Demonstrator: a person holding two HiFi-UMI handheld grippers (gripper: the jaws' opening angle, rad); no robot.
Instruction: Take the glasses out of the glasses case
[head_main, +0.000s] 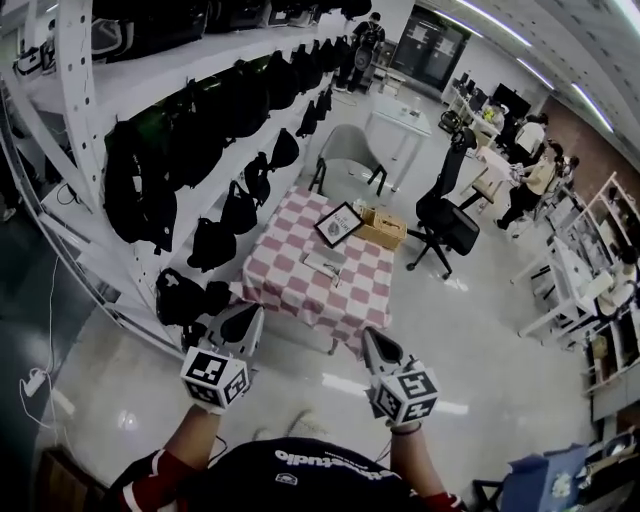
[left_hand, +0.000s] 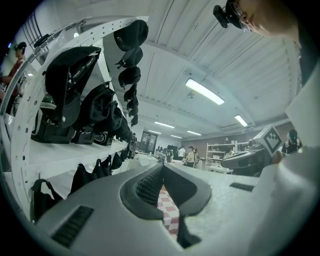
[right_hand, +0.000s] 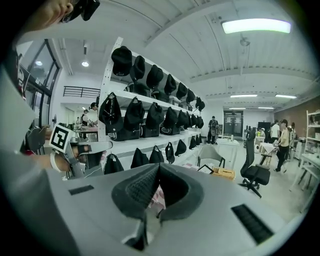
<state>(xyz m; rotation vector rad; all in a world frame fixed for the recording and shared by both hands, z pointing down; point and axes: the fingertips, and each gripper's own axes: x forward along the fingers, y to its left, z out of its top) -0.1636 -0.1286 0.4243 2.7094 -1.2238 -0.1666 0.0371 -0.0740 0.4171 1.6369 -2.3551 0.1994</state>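
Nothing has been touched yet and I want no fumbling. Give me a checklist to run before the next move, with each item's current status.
1. Left gripper empty: ok, jaws together on nothing.
2. Right gripper empty: ok, jaws together on nothing.
3. Jaws opened for a grasp: not ok, both are shut.
4. Grippers at the checkered table: not ok, in the head view both are held up well short of it.
5. Glasses case found: cannot tell. A small flat item lies on the cloth, too small to identify.
6. Case lid state: cannot tell.
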